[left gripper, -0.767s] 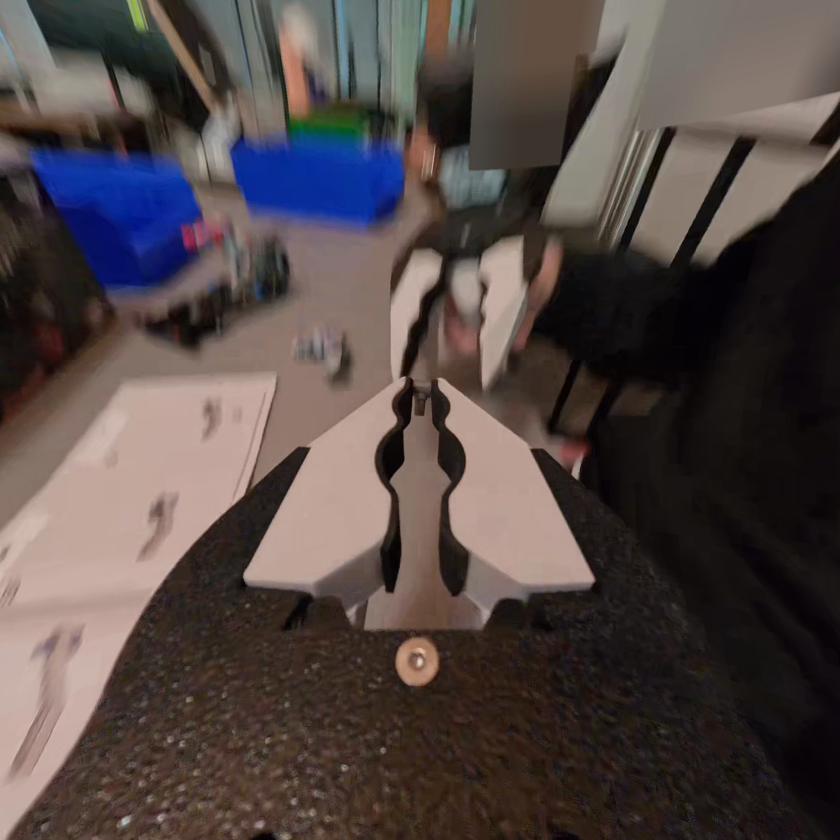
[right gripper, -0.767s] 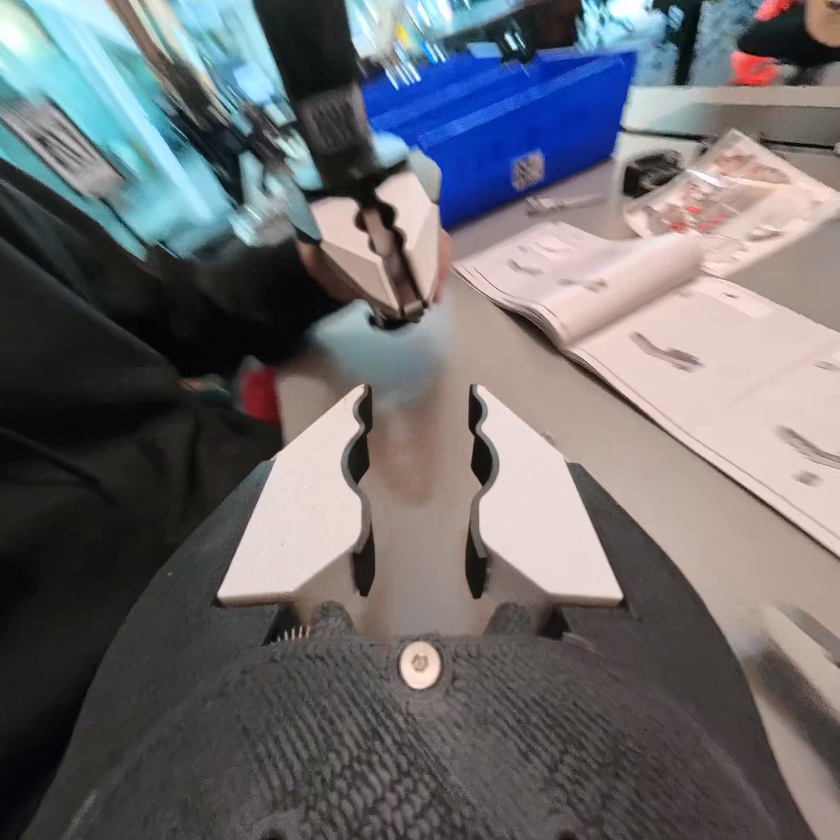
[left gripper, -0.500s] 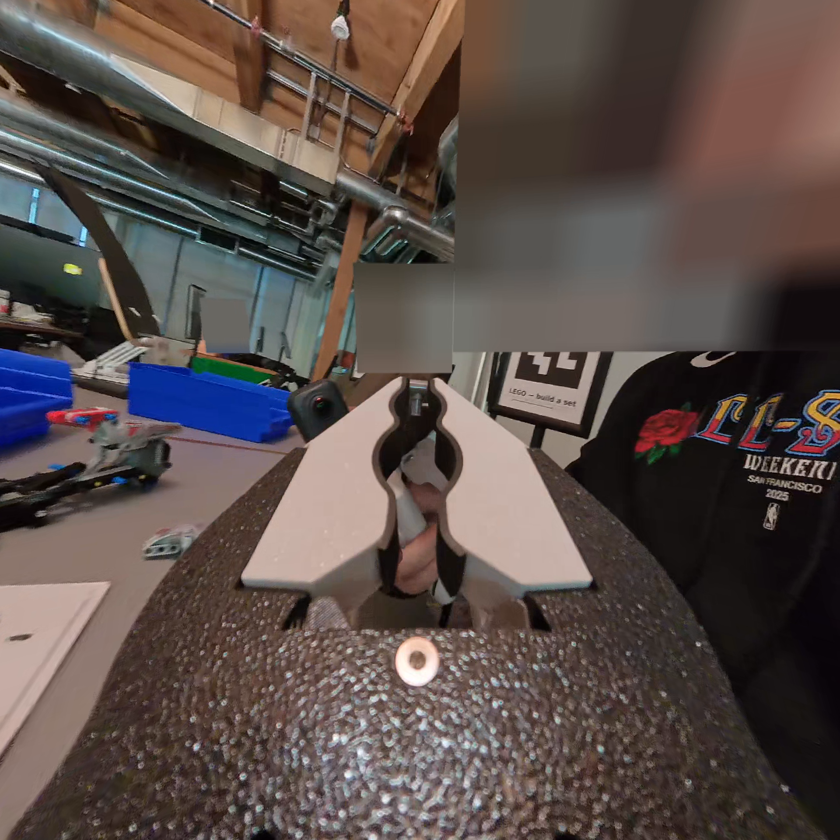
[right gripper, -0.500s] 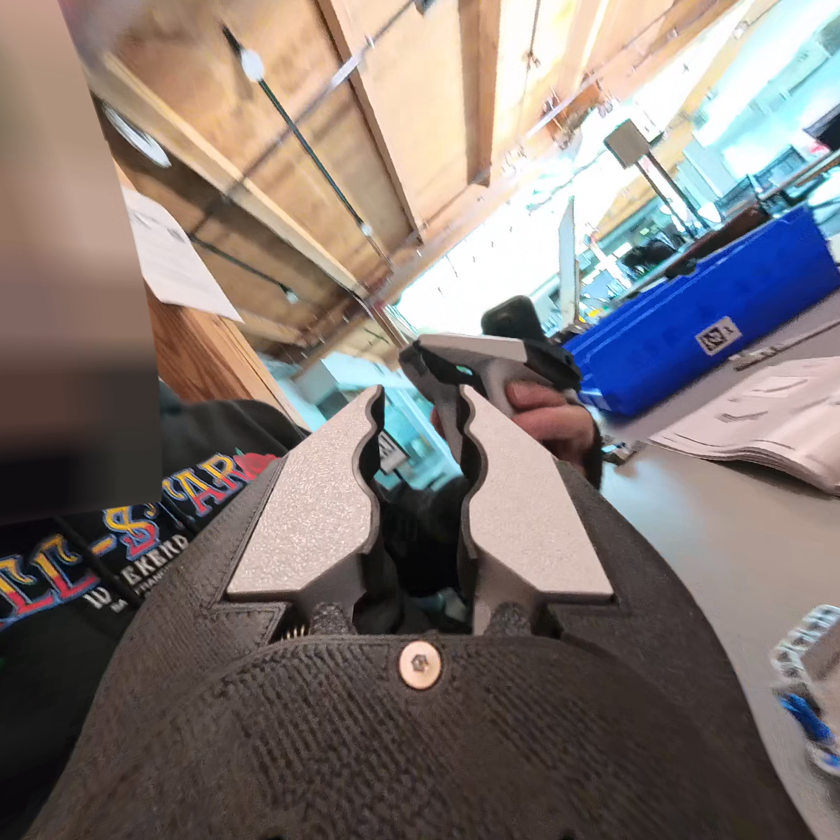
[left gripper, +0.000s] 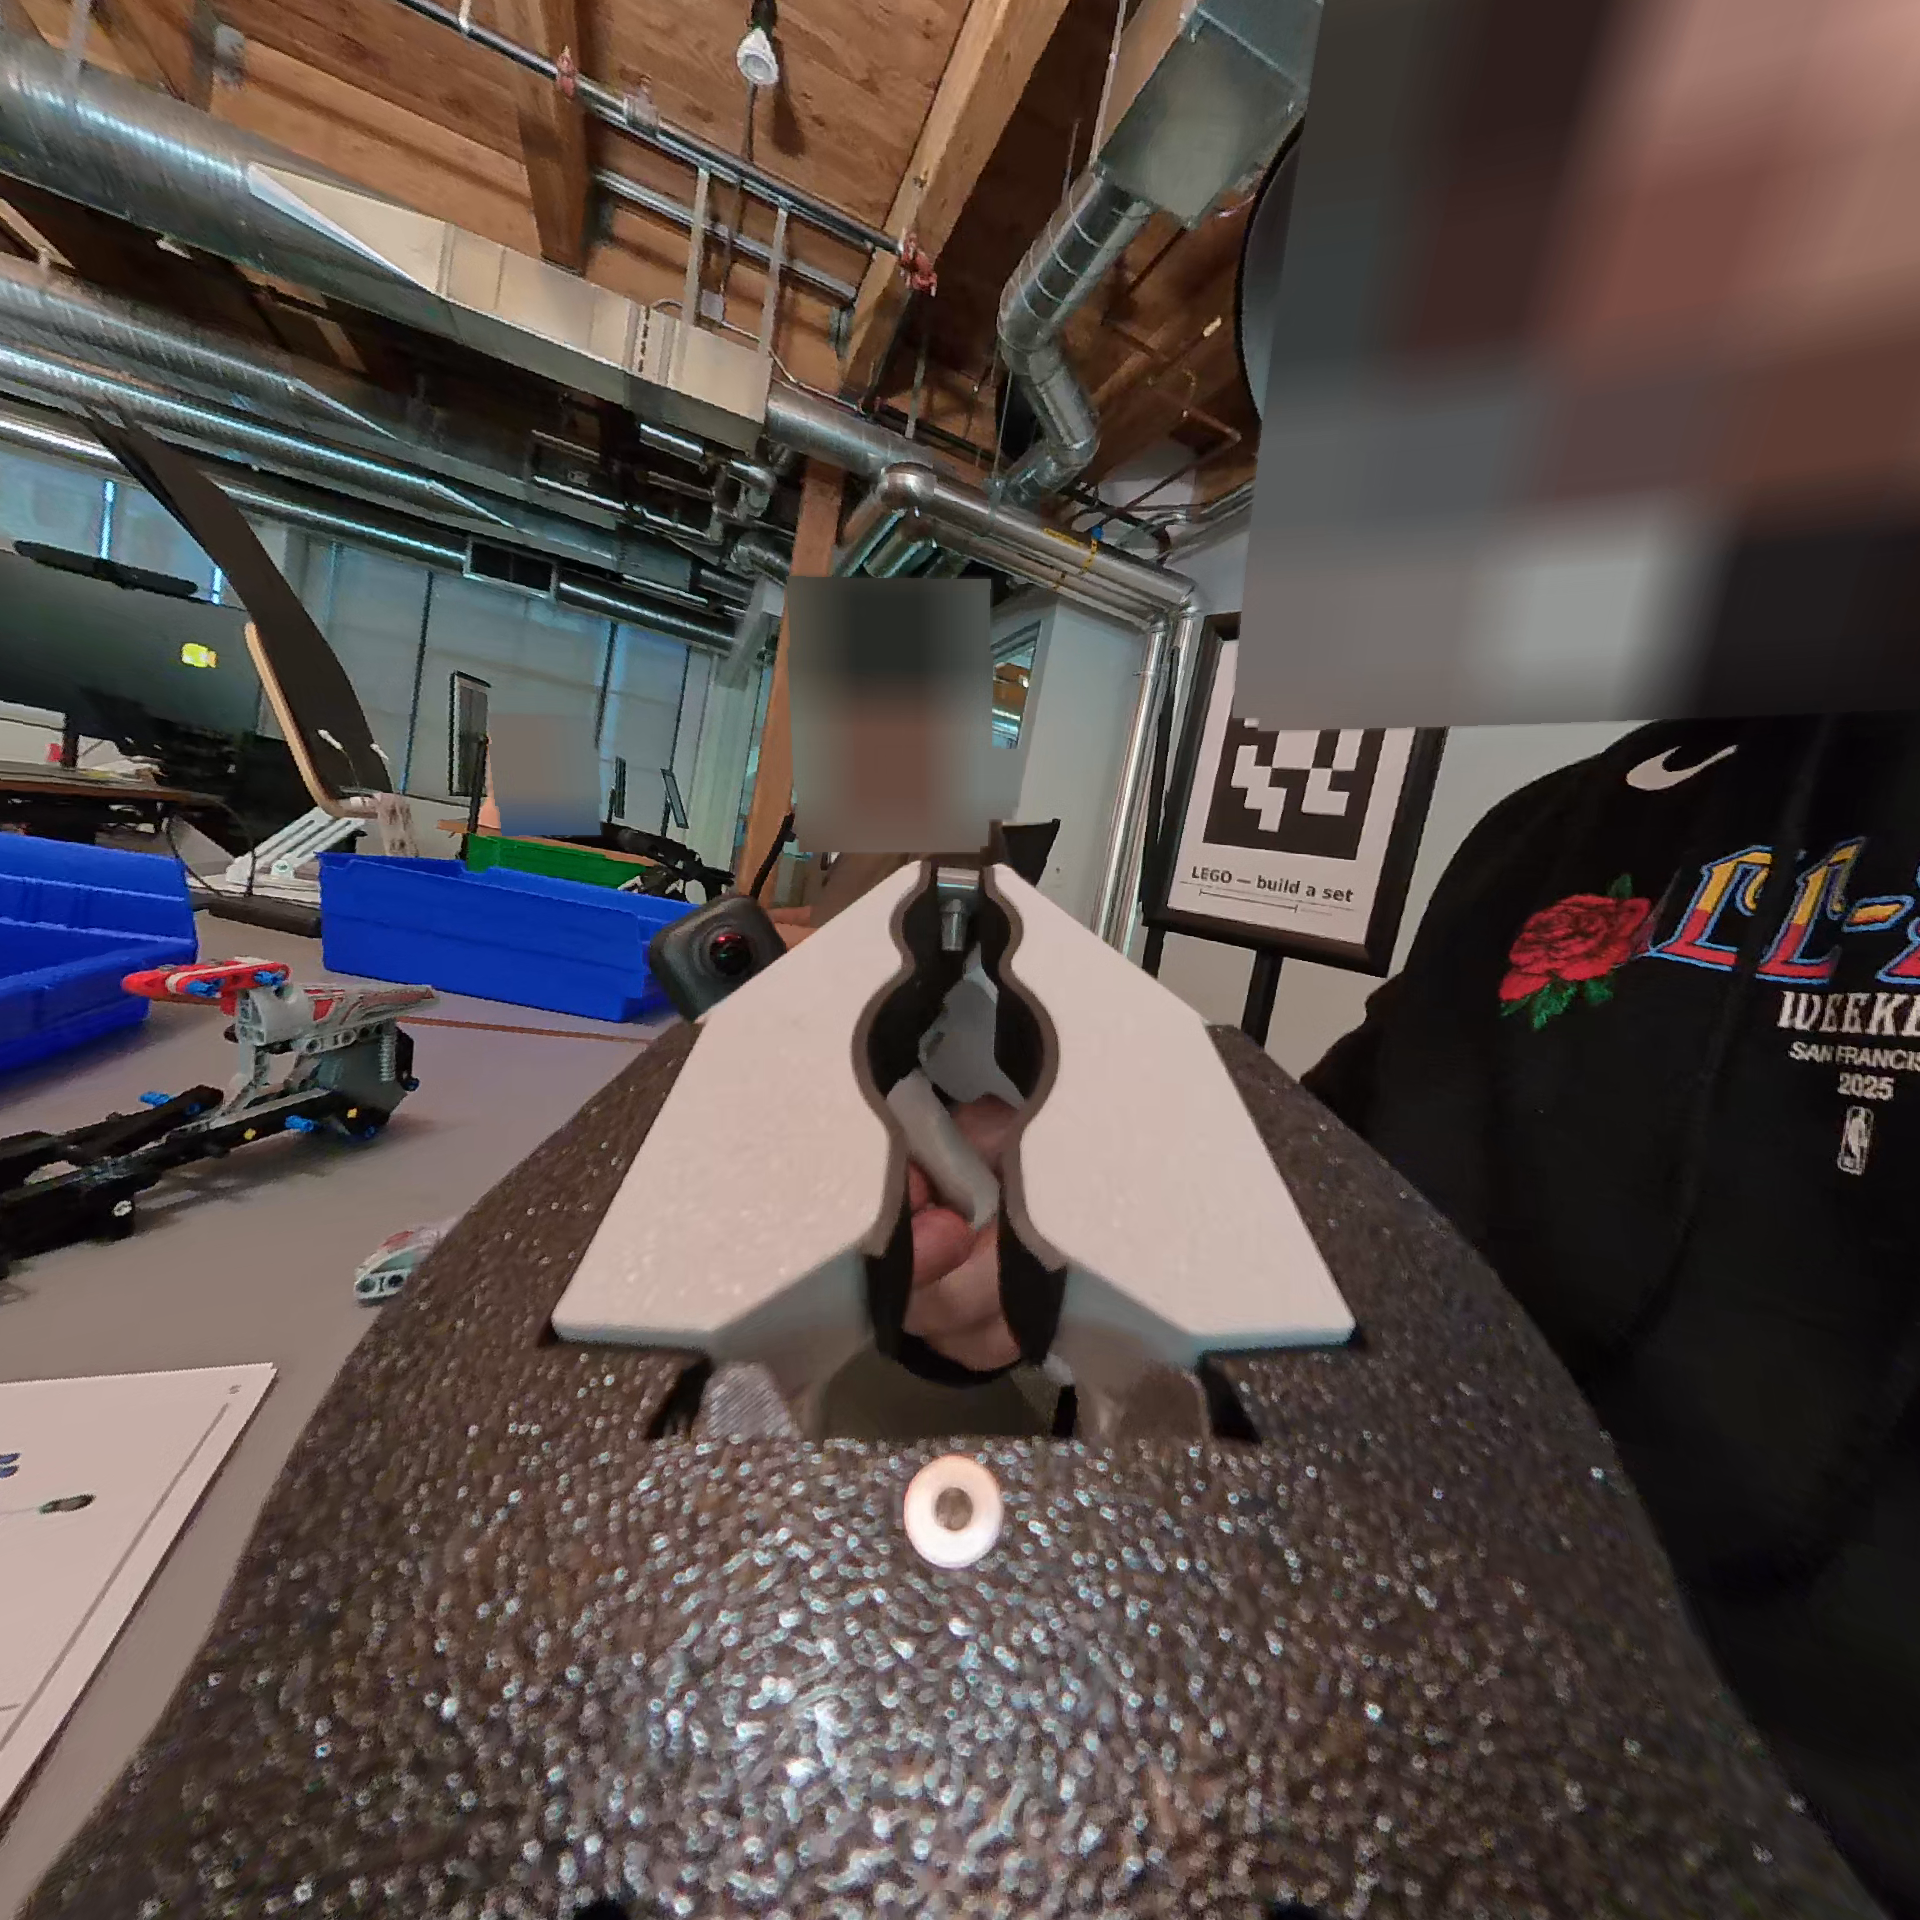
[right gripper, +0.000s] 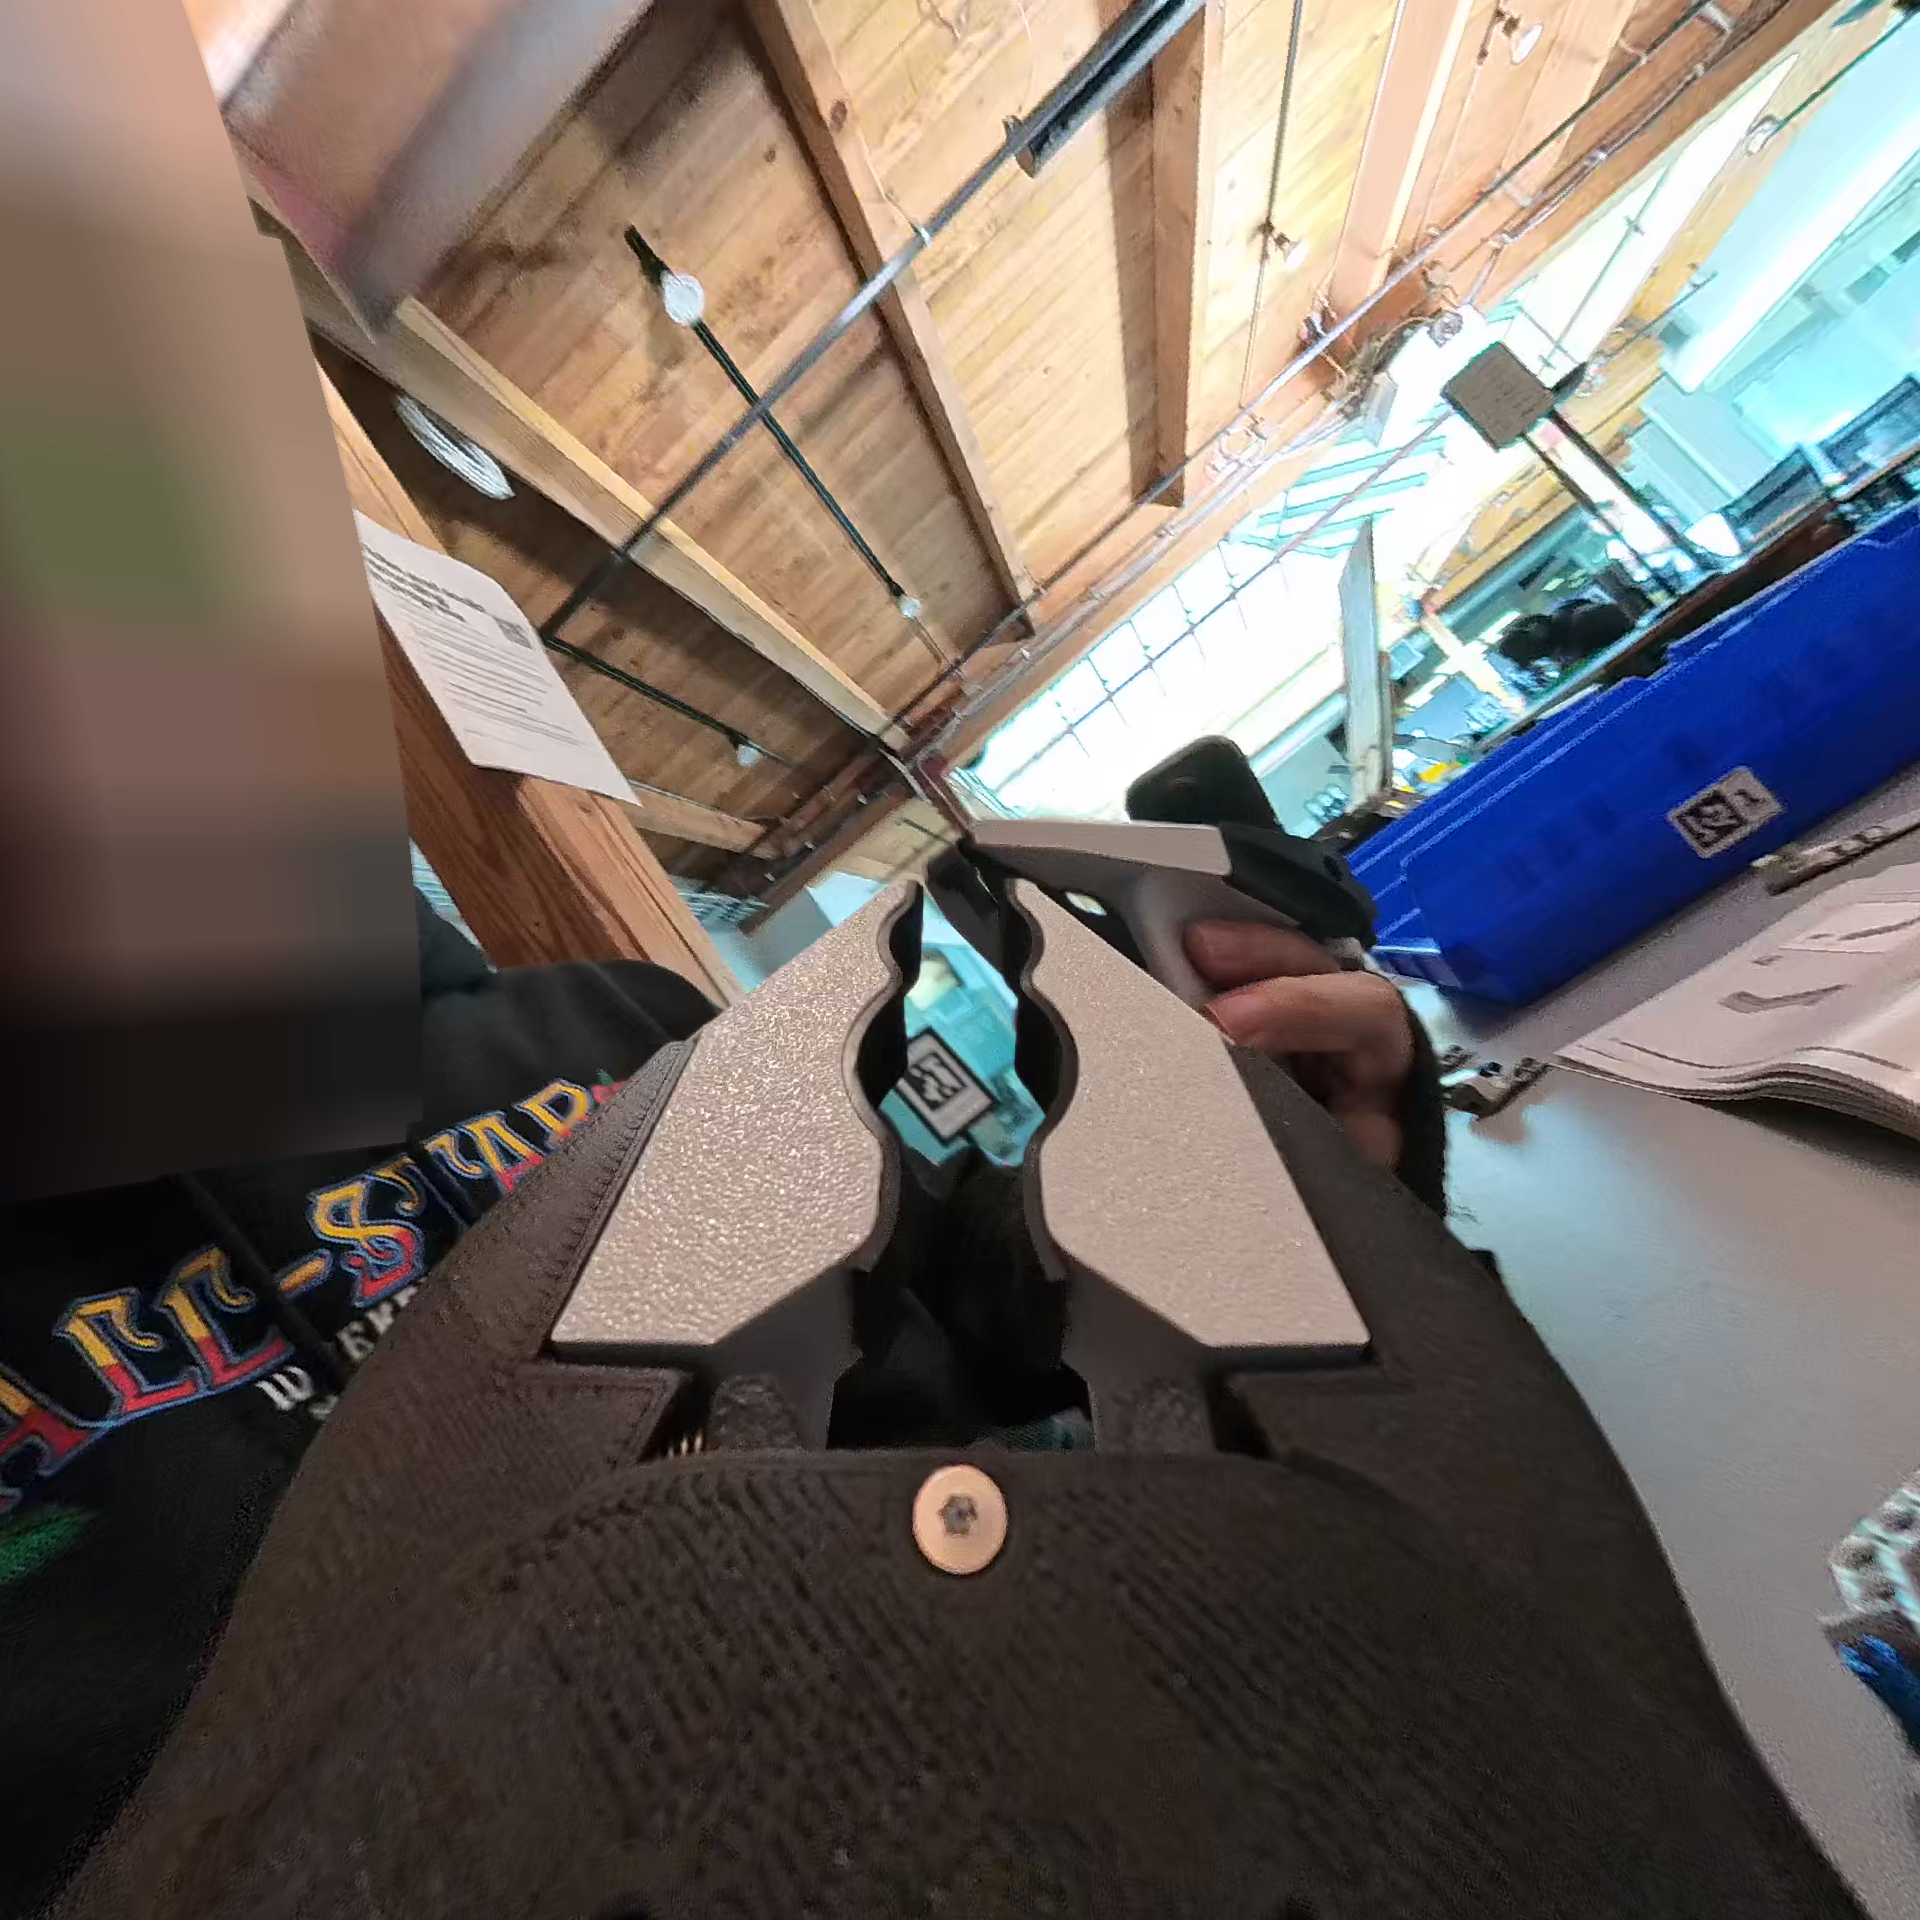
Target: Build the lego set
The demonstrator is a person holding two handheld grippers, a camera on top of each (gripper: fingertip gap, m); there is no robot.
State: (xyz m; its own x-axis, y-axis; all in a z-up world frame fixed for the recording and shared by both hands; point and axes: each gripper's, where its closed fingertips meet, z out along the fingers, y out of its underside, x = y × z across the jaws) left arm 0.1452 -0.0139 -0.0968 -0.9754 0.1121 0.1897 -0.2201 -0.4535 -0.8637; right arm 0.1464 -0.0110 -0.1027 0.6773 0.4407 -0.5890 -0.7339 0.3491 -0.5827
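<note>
My left gripper (left gripper: 951, 894) is raised off the table and shut on a small grey peg (left gripper: 951, 920) at its fingertips. My right gripper (right gripper: 966, 888) is also raised and faces it. Its jaws stand a narrow gap apart with nothing seen between them. The left gripper (right gripper: 982, 836) shows in the right wrist view, held by a hand, with its tip just beyond the right fingertips. A partly built black, grey and red lego model (left gripper: 260, 1060) lies on the grey table (left gripper: 499, 1122) at the left.
A loose lego piece (left gripper: 395, 1252) lies near the model. Blue bins (left gripper: 488, 935) (right gripper: 1662, 831) stand at the back. An open instruction booklet (left gripper: 104, 1507) (right gripper: 1766, 997) lies on the table. A person in a black sweatshirt (left gripper: 1662, 1143) sits close behind both grippers. My two grippers' fingertips are within a few centimetres of each other.
Both grippers rose from the table and tilted up towards the person. The right jaws narrowed from wide open. The left stayed shut on the peg.
</note>
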